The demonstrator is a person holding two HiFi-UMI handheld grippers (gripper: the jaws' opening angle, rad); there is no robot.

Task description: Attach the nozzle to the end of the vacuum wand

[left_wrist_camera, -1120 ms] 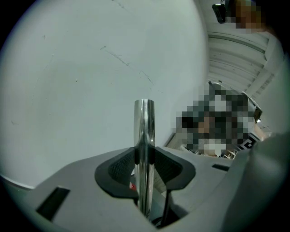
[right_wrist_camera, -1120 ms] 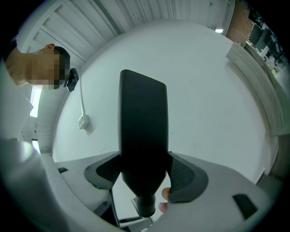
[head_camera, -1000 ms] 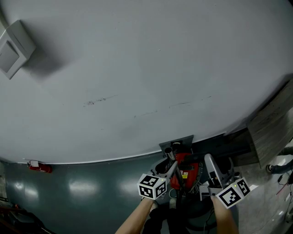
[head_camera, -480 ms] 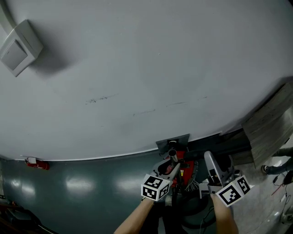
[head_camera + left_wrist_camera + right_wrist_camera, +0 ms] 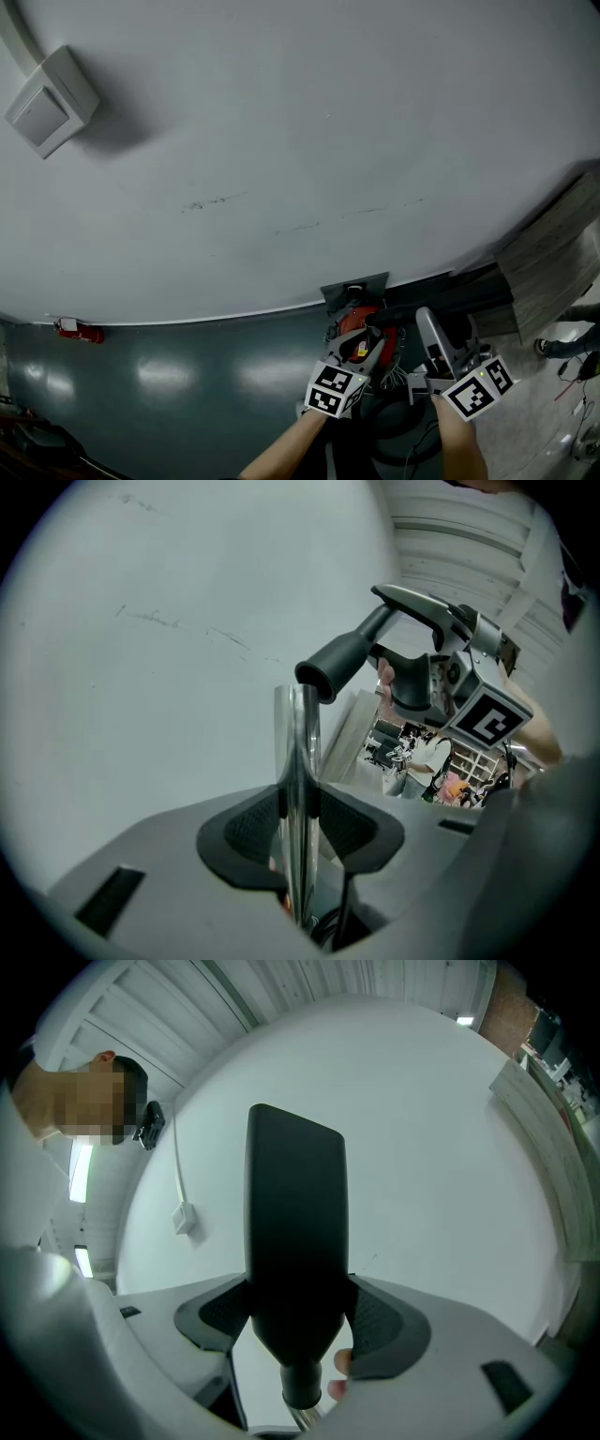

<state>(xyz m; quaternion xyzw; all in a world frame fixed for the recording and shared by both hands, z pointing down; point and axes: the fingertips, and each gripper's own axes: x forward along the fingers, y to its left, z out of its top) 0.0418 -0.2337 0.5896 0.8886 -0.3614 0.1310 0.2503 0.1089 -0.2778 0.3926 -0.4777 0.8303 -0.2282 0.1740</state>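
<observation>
Pinching slim chrome metal wand in left gripper jaws, flat black plastic nozzle in right gripper jaws. Likely stiff, light, slippery: hold near the wand's end.

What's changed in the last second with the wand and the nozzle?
The left gripper, shut on the chrome wand, moved right toward the right gripper, narrowing the gap to the black nozzle held there. Both grips held, and the right gripper hardly shifted in the head view.
</observation>
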